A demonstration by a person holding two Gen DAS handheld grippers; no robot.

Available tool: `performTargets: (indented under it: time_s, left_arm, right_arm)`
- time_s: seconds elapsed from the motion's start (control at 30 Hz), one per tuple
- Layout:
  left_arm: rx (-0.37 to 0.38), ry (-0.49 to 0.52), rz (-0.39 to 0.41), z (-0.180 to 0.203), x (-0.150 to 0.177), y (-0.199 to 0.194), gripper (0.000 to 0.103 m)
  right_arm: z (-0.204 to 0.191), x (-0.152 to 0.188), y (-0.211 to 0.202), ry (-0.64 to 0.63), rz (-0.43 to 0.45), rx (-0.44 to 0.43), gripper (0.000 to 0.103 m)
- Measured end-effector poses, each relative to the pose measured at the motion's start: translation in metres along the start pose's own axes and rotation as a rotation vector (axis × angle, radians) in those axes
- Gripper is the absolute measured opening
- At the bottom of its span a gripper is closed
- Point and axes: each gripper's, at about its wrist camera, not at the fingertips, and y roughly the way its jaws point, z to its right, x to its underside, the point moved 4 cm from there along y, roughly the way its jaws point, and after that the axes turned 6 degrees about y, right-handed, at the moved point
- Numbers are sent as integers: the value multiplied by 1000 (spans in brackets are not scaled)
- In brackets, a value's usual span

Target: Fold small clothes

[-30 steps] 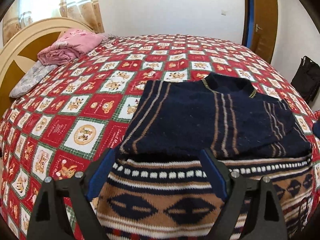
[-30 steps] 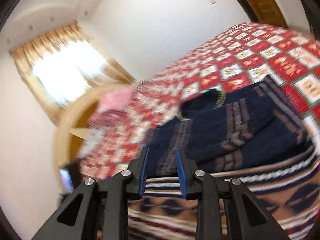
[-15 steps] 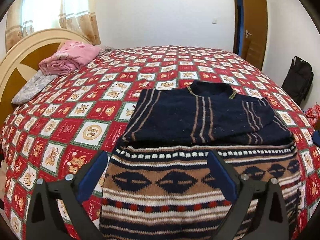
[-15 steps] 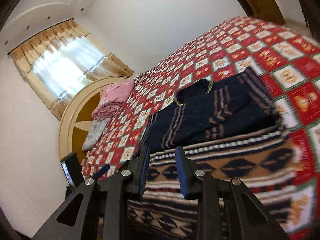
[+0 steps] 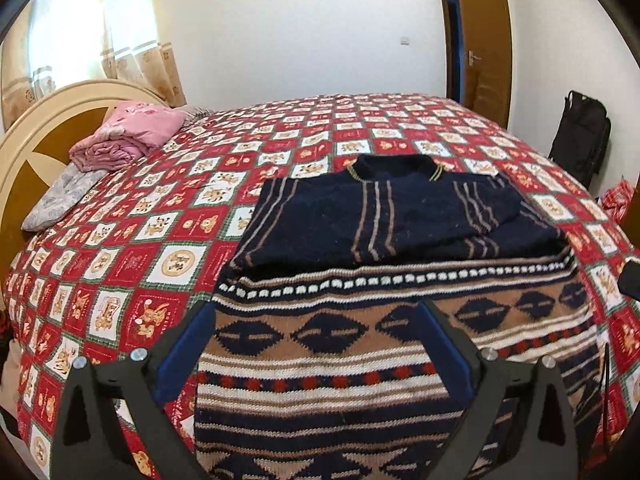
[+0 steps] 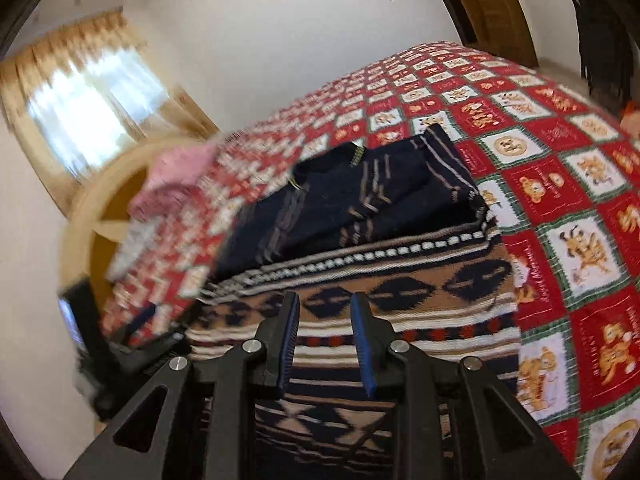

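Red teddy-print patchwork bedspread ahead — navy-and-tan patterned knit sweater beneath left gripper, jaws wide, and right gripper, jaws slightly apart; soft, floppy — pinch hem corners.

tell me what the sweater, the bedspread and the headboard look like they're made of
Sweater: thick knit, likely wool or acrylic; stitch rows show in its patterned bands, matte.
Bedspread: thin printed woven cloth, probably cotton; flat, matte, faintly creased.
Headboard: seemingly wood, cream-painted rim around brown panels, smooth with a slight sheen.
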Motion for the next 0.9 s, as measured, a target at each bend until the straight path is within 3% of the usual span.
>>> performTargets:
  time_s: [0.37,0.73,0.9]
  left_arm:
    - [-2,-18,-73,-8,13,24,102]
    - [49,12,-36,-4,22,-1,102]
    - [107,75,-12,-5,39,-28,102]
  right_arm:
    - [18,0,4,-25,-45,93,28]
    - [59,-8,-104,22,103,201,28]
    - [73,9,-155,-29,63,307,28]
